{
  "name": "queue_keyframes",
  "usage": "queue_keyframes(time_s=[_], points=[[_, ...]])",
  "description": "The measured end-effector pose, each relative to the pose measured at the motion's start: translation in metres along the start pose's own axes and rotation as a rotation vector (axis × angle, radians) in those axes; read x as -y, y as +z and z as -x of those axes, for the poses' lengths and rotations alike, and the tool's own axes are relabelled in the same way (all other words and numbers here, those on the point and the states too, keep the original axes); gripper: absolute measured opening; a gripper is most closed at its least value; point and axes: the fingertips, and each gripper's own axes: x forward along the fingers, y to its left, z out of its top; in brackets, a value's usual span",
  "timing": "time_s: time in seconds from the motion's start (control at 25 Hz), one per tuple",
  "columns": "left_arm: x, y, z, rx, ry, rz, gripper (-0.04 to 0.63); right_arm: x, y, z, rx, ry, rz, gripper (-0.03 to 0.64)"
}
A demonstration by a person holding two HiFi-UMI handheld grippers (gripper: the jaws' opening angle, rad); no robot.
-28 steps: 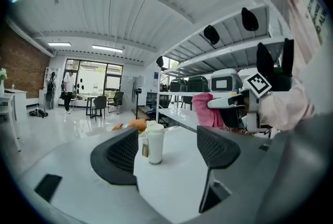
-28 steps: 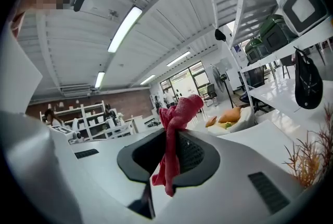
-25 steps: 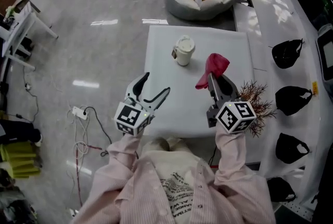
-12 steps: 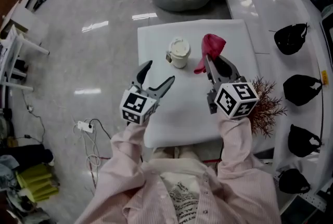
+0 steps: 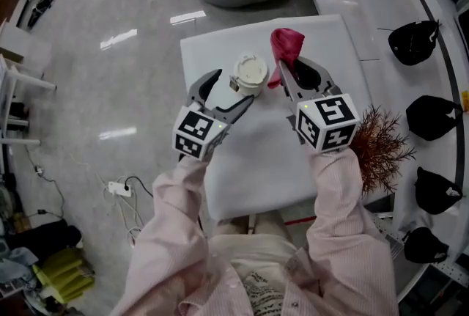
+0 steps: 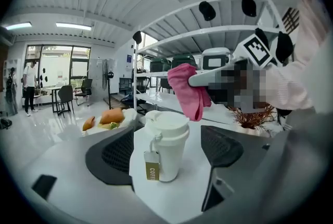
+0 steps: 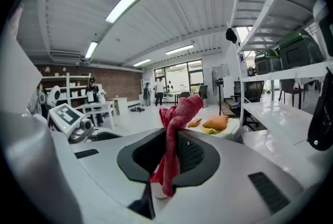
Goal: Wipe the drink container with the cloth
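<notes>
Sitting mid-frame: one lidded cup [image 5: 250,73], untouched between the wide, still-opening jaws of the left gripper [image 5: 229,91]; the right gripper [image 5: 292,76] pinches the one pink cloth [image 5: 287,45] just beside it.

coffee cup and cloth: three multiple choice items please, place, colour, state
1. Where does the coffee cup stand?
A on the floor
B on the table, between the left tool's jaws
C on a shelf
2. What colour is the cloth?
A blue
B yellow
C pinkish red
3. What state is the cloth in?
A pinched in the right tool
B flat on the table
C draped over the cup

1 B, the left tool's jaws are opening with the cup between them, untouched; 2 C, seen in the head view; 3 A, its jaws are closed on the cloth.
</notes>
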Motion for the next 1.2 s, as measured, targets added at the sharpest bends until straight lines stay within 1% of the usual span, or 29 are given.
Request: queue_keyframes(time_s=[0.12, 0.4, 0.52, 0.72, 0.88, 1.2], points=[[-0.004, -0.003, -0.011, -0.008, -0.043, 0.003, 0.374, -0.003, 0.001, -0.016, -0.024, 0.01, 0.107, 0.037], [-0.005, -0.006, -0.031, -0.03, -0.149, -0.032, 0.374, -0.022, -0.003, -0.05, -0.1, 0.065, 0.37, 0.037], [-0.003, -0.008, -0.035, -0.037, -0.178, -0.037, 0.374, -0.031, -0.011, -0.059, -0.139, 0.097, 0.437, 0.037], [0.001, -0.016, -0.041, -0.055, -0.223, -0.044, 0.374, -0.04, -0.029, -0.065, -0.181, 0.144, 0.41, 0.037], [0.0, -0.013, -0.045, -0.034, -0.238, -0.033, 0.373, -0.045, -0.039, -0.066, -0.212, 0.17, 0.404, 0.037], [-0.005, -0.013, -0.046, -0.014, -0.226, -0.018, 0.371, -0.05, -0.046, -0.068, -0.24, 0.18, 0.375, 0.037]])
